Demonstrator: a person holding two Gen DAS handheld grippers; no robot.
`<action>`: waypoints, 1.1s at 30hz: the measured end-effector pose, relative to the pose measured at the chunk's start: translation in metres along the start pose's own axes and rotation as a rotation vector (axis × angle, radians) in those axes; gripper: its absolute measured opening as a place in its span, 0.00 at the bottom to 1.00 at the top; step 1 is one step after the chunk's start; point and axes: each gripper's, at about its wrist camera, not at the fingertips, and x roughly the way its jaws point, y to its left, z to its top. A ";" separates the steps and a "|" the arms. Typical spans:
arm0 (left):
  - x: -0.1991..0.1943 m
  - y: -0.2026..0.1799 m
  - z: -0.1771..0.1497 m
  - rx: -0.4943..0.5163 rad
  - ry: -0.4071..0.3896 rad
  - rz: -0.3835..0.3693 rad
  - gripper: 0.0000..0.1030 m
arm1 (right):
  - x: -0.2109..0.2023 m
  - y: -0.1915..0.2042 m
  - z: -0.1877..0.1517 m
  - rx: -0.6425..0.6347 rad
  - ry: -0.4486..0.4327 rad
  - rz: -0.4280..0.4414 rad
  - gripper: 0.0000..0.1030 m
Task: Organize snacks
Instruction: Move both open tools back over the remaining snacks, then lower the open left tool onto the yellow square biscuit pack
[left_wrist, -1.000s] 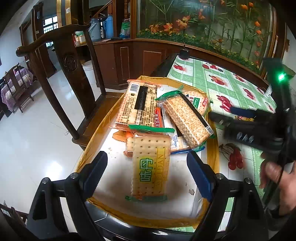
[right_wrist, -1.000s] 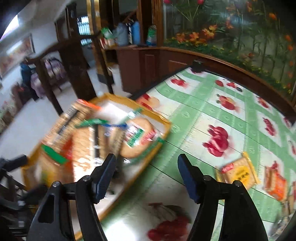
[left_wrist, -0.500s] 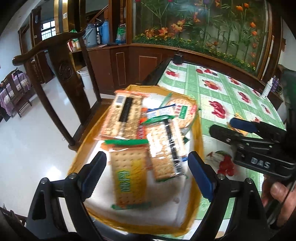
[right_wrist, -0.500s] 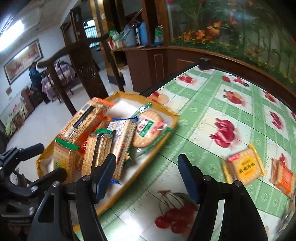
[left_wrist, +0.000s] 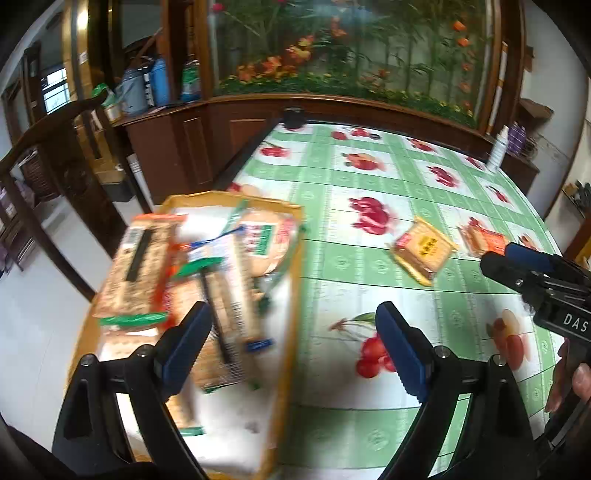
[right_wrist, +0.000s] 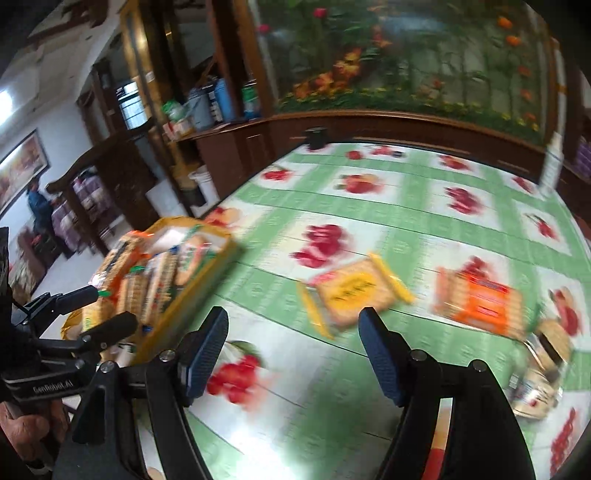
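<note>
A yellow tray (left_wrist: 288, 295) (right_wrist: 192, 314) at the table's left edge holds several cracker packs (left_wrist: 147, 266). A yellow cracker pack (left_wrist: 421, 251) (right_wrist: 351, 291) and an orange cracker pack (left_wrist: 484, 240) (right_wrist: 480, 302) lie loose on the green fruit-print tablecloth (left_wrist: 351, 258). A clear-wrapped round biscuit pack (right_wrist: 543, 354) lies further right. My left gripper (left_wrist: 291, 339) hangs open over the tray's right rim, with nothing between its fingers. My right gripper (right_wrist: 291, 347) is opening, empty, just short of the yellow pack. It also shows at the right edge of the left wrist view, right gripper (left_wrist: 517, 258).
A dark wooden chair (left_wrist: 55, 155) stands left of the table. A wooden cabinet with a flowered glass panel (left_wrist: 332, 55) runs along the table's far edge. A small white bottle (left_wrist: 496, 147) stands at the far right. A hand (left_wrist: 569, 376) holds the right tool.
Both grippers swung right, from above the tray toward the loose packs on the cloth. The tray slid to the left of both views. The right jaws stand a little wider.
</note>
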 end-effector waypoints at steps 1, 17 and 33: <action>0.002 -0.006 0.002 0.008 0.004 -0.011 0.88 | -0.003 -0.008 -0.002 0.015 -0.003 -0.010 0.71; 0.062 -0.110 0.040 0.178 0.143 -0.221 0.91 | -0.043 -0.110 -0.040 0.206 -0.011 -0.128 0.73; 0.147 -0.156 0.062 0.353 0.330 -0.270 0.91 | -0.041 -0.142 -0.043 0.277 -0.001 -0.140 0.77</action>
